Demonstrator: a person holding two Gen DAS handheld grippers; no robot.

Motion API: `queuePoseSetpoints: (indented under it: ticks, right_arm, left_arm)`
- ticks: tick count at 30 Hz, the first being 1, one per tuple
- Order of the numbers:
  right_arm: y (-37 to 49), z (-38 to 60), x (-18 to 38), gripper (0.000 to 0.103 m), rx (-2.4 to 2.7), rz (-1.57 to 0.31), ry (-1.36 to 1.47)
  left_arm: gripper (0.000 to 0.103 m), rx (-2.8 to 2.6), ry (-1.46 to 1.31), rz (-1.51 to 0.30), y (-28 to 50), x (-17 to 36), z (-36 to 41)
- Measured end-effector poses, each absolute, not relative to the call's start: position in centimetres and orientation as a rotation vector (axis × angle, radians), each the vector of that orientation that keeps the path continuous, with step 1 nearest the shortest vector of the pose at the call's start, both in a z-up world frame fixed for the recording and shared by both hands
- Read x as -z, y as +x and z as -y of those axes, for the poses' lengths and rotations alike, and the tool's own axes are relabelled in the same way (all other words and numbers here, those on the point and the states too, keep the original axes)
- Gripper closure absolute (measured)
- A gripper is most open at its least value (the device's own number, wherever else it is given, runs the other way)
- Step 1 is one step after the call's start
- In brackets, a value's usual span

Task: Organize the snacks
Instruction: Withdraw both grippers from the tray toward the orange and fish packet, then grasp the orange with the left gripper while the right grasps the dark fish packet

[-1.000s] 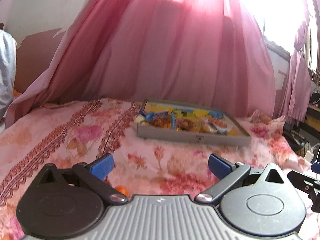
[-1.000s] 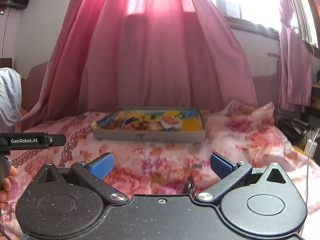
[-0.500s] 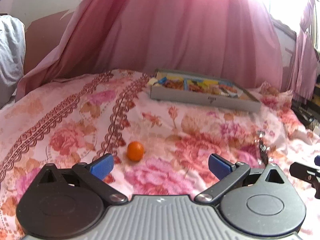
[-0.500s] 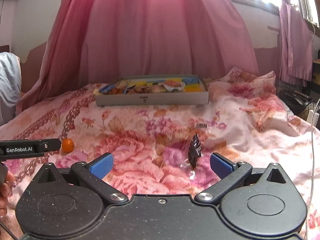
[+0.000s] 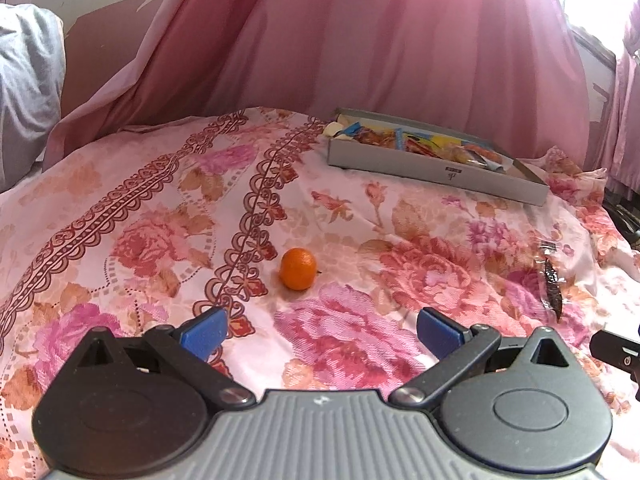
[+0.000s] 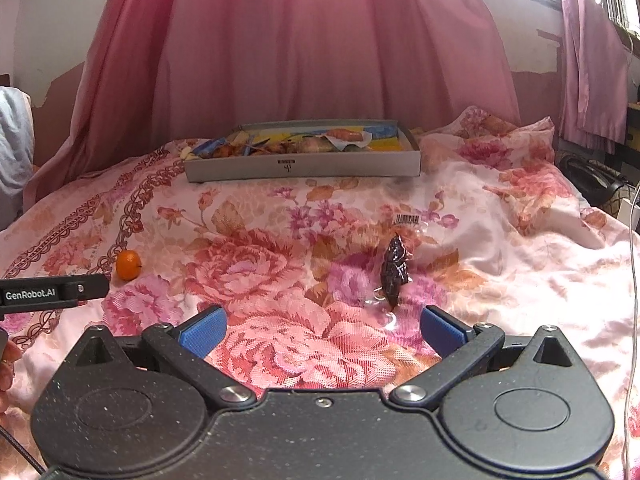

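Snacks lie loose on the bed: a small orange (image 5: pixel 297 269) just ahead of our left gripper (image 5: pixel 320 330), slightly left of centre between its jaws; a dark wrapped snack (image 6: pixel 394 270) ahead of our right gripper (image 6: pixel 322 330), toward its right jaw, long axis pointing away from us. Both jaws stand wide and empty; the snack box (image 6: pixel 304 166) sits well beyond.
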State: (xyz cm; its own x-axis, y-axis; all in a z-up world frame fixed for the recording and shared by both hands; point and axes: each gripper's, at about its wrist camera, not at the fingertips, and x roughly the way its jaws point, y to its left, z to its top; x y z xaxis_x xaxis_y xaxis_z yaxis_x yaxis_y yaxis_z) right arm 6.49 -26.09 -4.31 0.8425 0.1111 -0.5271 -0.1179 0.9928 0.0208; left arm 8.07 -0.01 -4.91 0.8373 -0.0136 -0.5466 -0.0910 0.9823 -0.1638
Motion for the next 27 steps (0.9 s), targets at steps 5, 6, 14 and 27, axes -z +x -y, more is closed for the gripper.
queuePoseSetpoints:
  ticks: [5, 6, 14, 27]
  right_arm:
    - [7.0, 26.0, 4.6, 0.001, -0.114, -0.570, -0.014]
    - [7.2, 26.0, 4.7, 0.001, -0.113, -0.573, -0.012]
    - [8.7, 26.6, 5.5, 0.001, -0.106, -0.589, 0.012]
    - [14.9, 29.0, 7.6, 0.001, -0.088, -0.603, 0.044]
  left_arm:
    - [0.000, -0.060, -0.196, -0.593, 8.6, 5.2, -0.7]
    - [0.000, -0.064, -0.198, -0.595, 8.6, 5.2, -0.8]
    - [0.000, -0.106, -0.206, -0.674, 9.0, 5.5, -1.4]
    - [0.000, -0.111, -0.163, -0.706, 12.5, 6.1, -0.8]
